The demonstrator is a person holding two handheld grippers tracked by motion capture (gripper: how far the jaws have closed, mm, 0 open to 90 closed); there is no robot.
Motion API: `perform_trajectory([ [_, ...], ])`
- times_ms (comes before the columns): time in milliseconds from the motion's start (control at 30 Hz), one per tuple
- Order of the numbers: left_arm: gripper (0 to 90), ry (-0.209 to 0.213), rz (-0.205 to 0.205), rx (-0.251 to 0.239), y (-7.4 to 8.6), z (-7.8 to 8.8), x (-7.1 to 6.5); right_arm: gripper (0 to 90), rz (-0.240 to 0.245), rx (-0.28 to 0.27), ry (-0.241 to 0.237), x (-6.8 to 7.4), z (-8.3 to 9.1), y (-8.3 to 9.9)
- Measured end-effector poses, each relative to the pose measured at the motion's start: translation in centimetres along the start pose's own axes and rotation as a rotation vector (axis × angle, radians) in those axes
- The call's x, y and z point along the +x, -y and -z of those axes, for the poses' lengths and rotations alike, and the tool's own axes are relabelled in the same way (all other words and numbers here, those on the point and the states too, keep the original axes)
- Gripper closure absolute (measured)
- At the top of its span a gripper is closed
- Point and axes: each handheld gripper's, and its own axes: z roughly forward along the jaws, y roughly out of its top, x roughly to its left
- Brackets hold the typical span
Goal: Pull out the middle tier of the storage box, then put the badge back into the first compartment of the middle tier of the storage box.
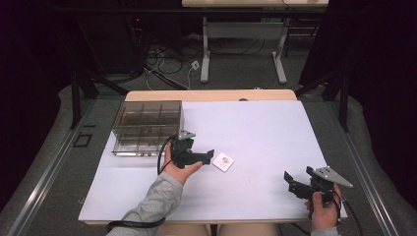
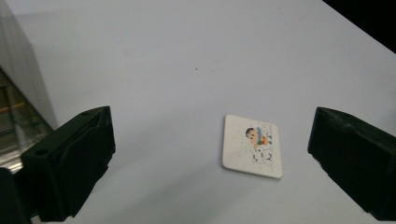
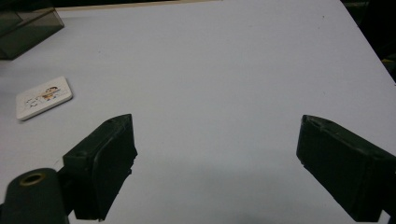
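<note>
High view: white table (image 1: 255, 128) on grey floor (image 1: 236, 73), dark surroundings.

The print on the tile (image 2: 252, 146) is too small to make out in any view. In the high view, the left gripper (image 1: 209, 156) covers part of the box's (image 1: 146, 127) front corner, and the box's compartments are too murky to read. The left gripper view cuts the box off at its left edge; the right gripper view cuts it at the top left corner.
</note>
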Motion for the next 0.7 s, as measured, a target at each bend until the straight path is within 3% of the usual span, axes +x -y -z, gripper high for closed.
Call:
perform_trajectory([
  [233, 0.7, 0.021, 0.027, 0.003, 0.3, -1.2, -0.9, 11.1, -0.005, -0.014, 0.002, -0.1, 0.0, 0.0],
  [467, 0.7, 0.020, -0.011, -0.002, 0.5, -1.9, -1.6, 11.1, 0.000, -0.017, 0.004, -0.1, 0.1, -0.1],
  [533, 0.7, 0.031, -0.038, 0.009, 0.7, -2.1, -1.8, 11.1, 0.007, -0.018, 0.003, -0.1, 0.0, -0.1],
  [700, 1.1, 0.038, -0.047, 0.017, 1.2, -2.8, -2.2, 11.1, 0.004, -0.017, 0.002, 0.0, 0.0, -0.1],
])
